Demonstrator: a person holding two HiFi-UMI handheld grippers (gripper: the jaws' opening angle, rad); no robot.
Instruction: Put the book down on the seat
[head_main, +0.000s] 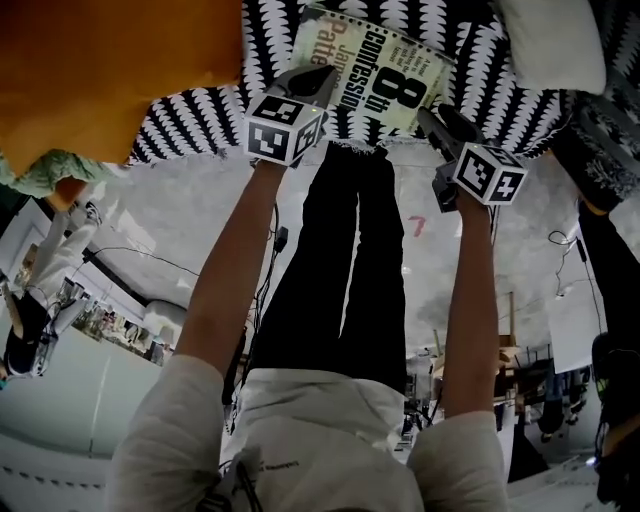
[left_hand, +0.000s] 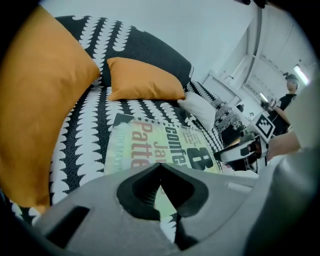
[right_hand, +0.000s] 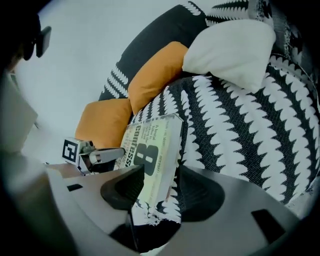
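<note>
A pale paperback book (head_main: 375, 70) with a big "8" on its cover lies on the black-and-white patterned seat (head_main: 200, 125). My left gripper (head_main: 320, 80) is at the book's left edge. In the left gripper view its tips (left_hand: 160, 166) meet on the near edge of the book (left_hand: 160, 142). My right gripper (head_main: 430, 118) is at the book's right corner. In the right gripper view its jaws (right_hand: 160, 175) stand wide on either side of the book (right_hand: 152, 155), with seat pattern showing between the book and the right jaw.
Orange cushions (head_main: 110, 70) (left_hand: 142, 80) (right_hand: 155, 75) lean on the sofa back, and a white cushion (head_main: 550, 40) (right_hand: 230, 47) lies to the right. A dark patterned cushion (head_main: 610, 150) sits at the far right. My legs (head_main: 350, 270) stand at the seat's front edge.
</note>
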